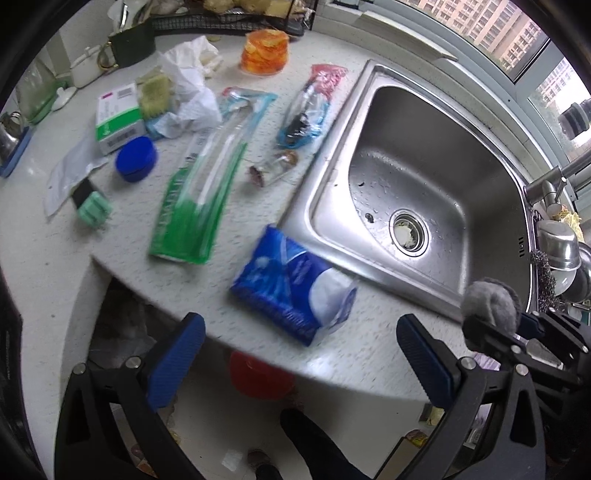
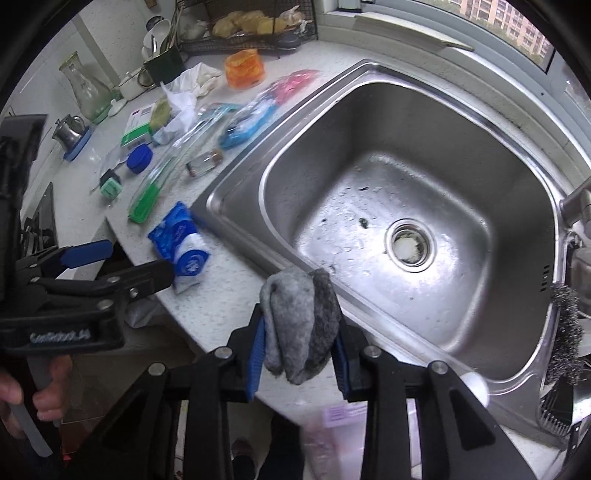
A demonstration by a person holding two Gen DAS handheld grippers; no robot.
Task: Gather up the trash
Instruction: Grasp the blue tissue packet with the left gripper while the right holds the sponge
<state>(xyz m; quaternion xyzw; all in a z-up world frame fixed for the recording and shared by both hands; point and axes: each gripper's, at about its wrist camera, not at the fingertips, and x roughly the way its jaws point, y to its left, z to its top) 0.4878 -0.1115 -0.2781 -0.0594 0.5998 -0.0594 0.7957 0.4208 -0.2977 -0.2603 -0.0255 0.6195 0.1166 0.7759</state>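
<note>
Right gripper (image 2: 301, 354) clamps a grey cloth (image 2: 299, 325) above the counter (image 1: 55, 258) edge by the steel sink (image 2: 517, 177). Left gripper (image 1: 301, 354) hangs wide open, empty, near the blue pack (image 1: 291, 288). Wrappers litter the speckled worktop under the window (image 1: 517, 33).

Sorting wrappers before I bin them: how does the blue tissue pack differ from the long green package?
The blue tissue pack is short and puffy, near the counter edge; the long green package is flat, partly clear and farther back. The left gripper hovers open nearest the tissue pack. Both lie on the counter.
</note>
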